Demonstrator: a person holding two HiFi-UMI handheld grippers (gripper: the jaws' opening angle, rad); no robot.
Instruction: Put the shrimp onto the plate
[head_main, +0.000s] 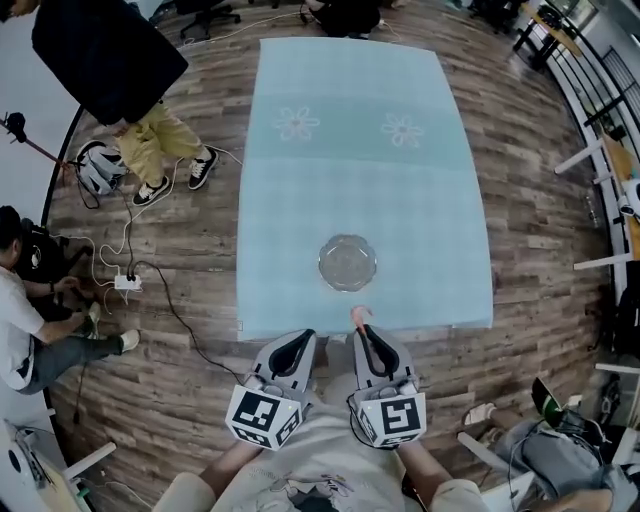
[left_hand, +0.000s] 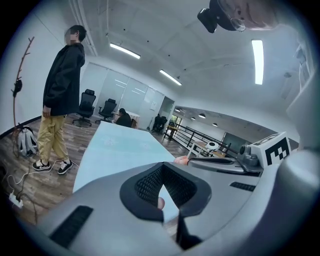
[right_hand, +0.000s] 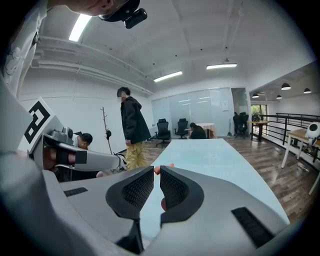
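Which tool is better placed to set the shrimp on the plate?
Right. The right tool is shut on the shrimp, just short of the plate; the left tool is shut on nothing.

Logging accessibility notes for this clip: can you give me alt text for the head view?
Seen from above, the right gripper holds a pink shrimp at its jaw tips at the near edge of a light blue table, just short of a clear glass plate. The left gripper sits beside it, jaws shut and empty.
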